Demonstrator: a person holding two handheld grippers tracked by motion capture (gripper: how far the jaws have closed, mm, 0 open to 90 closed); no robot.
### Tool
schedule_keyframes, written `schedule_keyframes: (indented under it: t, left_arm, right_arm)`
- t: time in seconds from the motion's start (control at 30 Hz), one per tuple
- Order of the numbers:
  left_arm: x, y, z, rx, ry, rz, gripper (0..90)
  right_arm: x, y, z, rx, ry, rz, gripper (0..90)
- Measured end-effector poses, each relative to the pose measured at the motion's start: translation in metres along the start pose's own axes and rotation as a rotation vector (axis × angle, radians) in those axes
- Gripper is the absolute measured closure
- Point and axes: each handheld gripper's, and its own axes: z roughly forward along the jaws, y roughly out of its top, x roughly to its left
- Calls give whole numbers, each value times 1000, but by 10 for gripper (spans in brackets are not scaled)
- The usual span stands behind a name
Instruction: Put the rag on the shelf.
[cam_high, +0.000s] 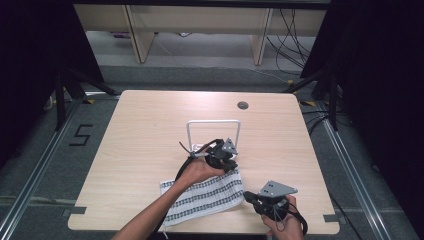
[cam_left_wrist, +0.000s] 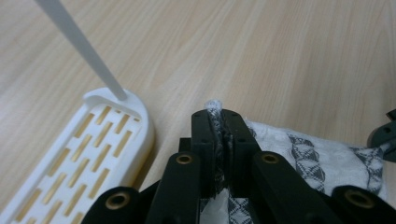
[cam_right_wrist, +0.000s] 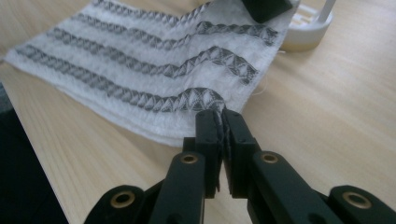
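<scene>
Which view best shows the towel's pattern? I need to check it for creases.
The right gripper view: the towel spreads wide, its grey zigzag bands and ripples plain. The high view shows it whole but small; the left gripper view shows one pinched corner.

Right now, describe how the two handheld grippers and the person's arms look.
Both tools are matt black. The left gripper and right gripper each carry a grey three-cornered plate on top and trail a black cable. In the gripper views, each has two flat black jaws on angular links fixed with brass-coloured rivets. The forearms are bare, with no sleeves in sight; the pictures show no gloves.
</scene>
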Motion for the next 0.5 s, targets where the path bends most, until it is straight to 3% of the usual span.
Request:
schedule_keyframes:
  t: [0.13,0.27,0.47,0.5]
  left_arm:
    - [3,2,-13,-19,15,-4,844]
    - [6,8,-35,-60,38,-24,845]
    - [11,10,-69,-158,66,-89,844]
    - [11,10,-73,-172,67,-101,844]
  right_arm:
    - [-1,8,-5,-31,-11,-3,868]
    - [-5,26,-11,-74,-14,-51,869]
    - [-12,53,-25,-143,-15,-54,871]
    - [-15,58,-29,-165,-36,-55,872]
